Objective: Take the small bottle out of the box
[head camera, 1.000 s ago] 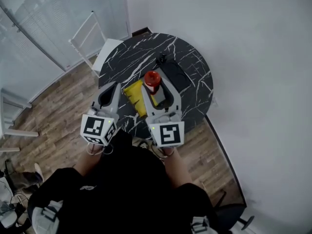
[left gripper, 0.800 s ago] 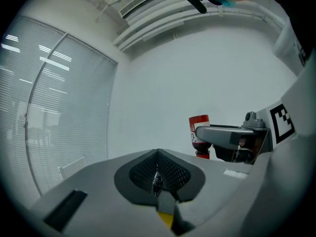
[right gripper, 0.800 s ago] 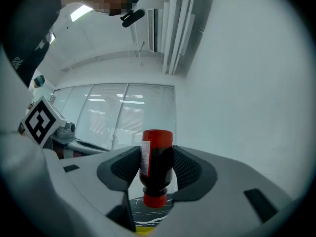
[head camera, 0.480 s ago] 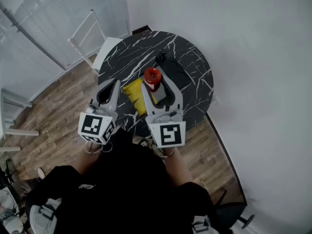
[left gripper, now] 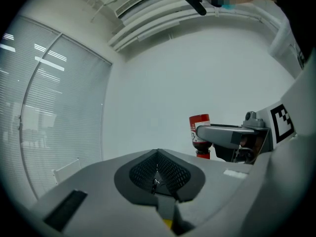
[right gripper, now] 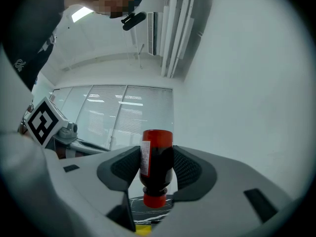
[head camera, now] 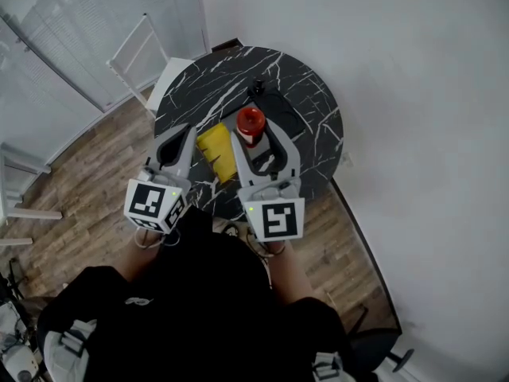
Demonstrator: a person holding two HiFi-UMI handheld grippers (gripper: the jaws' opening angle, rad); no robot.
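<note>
My right gripper (head camera: 255, 135) is shut on the small bottle (head camera: 250, 122), a dark bottle with red ends, and holds it up above the round black marble table (head camera: 312, 94). In the right gripper view the bottle (right gripper: 156, 164) sits between both pads with its red cap toward the camera. The yellow box (head camera: 216, 151) lies on the table between the two grippers, left of the bottle. My left gripper (head camera: 176, 145) hovers left of the box; its jaws (left gripper: 157, 180) meet with nothing in them. The left gripper view also shows the bottle (left gripper: 199, 132).
A flat black object (head camera: 278, 108) lies on the table beyond the bottle. A white chair (head camera: 148, 64) stands at the table's far left side. Wooden floor (head camera: 87, 173) surrounds the table, and a white wall (head camera: 421, 94) is on the right.
The right gripper, still holding the bottle, now stands a little farther right of the yellow box, which shows more fully. The left gripper has barely moved.
</note>
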